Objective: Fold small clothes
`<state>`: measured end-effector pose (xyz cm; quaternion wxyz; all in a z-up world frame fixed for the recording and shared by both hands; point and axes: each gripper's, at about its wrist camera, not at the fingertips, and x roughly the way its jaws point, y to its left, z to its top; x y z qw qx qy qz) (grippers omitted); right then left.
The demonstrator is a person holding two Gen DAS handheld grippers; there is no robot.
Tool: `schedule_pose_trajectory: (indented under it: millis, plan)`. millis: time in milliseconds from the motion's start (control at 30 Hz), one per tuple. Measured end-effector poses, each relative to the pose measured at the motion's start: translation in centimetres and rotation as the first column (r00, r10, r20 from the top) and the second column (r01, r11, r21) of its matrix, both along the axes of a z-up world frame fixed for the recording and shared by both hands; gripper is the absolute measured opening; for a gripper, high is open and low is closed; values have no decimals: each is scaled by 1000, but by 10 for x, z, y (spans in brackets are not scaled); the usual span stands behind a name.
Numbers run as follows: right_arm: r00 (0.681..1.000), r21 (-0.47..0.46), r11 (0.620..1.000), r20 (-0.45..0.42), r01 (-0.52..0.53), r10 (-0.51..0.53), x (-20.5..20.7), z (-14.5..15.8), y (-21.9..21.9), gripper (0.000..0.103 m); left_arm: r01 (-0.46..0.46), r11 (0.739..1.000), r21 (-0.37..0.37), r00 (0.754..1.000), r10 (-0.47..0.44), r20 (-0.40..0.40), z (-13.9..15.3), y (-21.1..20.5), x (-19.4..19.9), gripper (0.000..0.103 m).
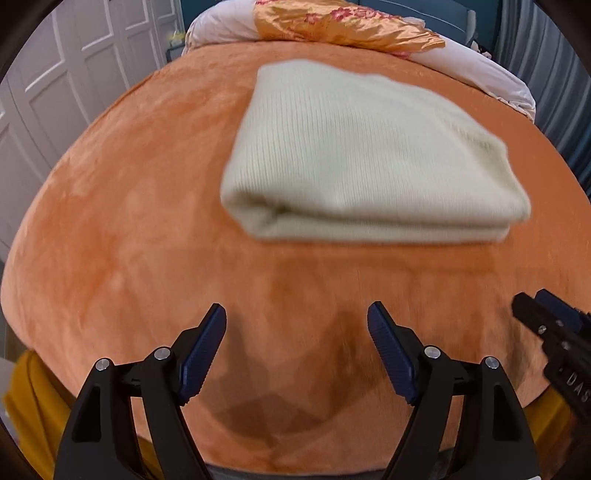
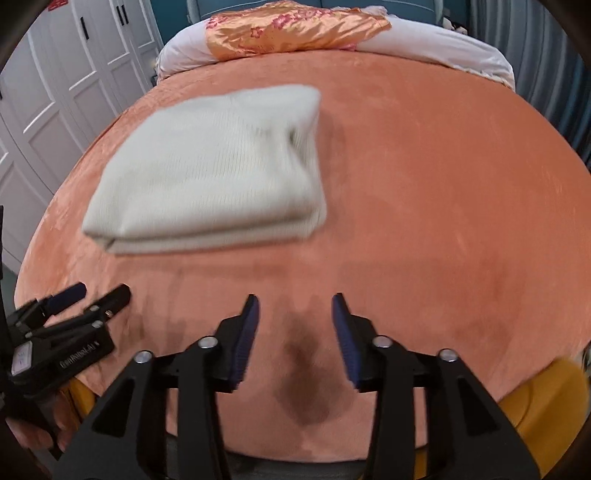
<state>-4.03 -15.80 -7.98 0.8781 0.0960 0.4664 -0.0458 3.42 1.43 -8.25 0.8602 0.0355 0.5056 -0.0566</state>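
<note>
A cream ribbed knit garment (image 1: 369,155) lies folded into a thick rectangle on the orange bed cover (image 1: 129,184). It also shows in the right wrist view (image 2: 210,170), to the left of centre. My left gripper (image 1: 296,314) is open and empty, hovering above the cover short of the garment's near folded edge. My right gripper (image 2: 295,306) is open and empty, near the bed's front edge, to the right of the garment. Each gripper shows at the edge of the other's view: the right one (image 1: 546,317), the left one (image 2: 99,295).
An orange floral satin cloth (image 2: 295,29) and white pillows (image 2: 443,40) lie at the head of the bed. White wardrobe doors (image 2: 55,74) stand on the left. A grey curtain (image 1: 546,55) hangs on the right. Mustard fabric (image 2: 546,402) shows at the bed's front edge.
</note>
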Motion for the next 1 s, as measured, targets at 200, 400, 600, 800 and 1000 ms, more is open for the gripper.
schedule_pose_trajectory:
  millis: [200, 400, 600, 800, 1000]
  plan:
    - [1000, -11, 1000, -7, -15, 15, -6, -22, 17, 54, 6, 1000, 29, 999, -7, 44, -12, -2, -16, 87]
    - [999, -103, 994, 33, -40, 43, -20, -30, 37, 68, -1, 1000, 23, 995, -1, 101, -20, 2, -24, 92]
    - [997, -121, 993, 74, -3, 12, -28, -34, 32, 76, 6, 999, 34, 989, -10, 145, -22, 0, -29, 92]
    - [995, -124, 991, 97, 44, -32, -34, -40, 27, 88, -2, 1000, 22, 986, -1, 166, -24, 1, -31, 92]
    - [993, -117, 991, 110, 57, -44, -34, -43, 25, 93, -15, 1000, 5, 983, 13, 181, -24, 2, -30, 92]
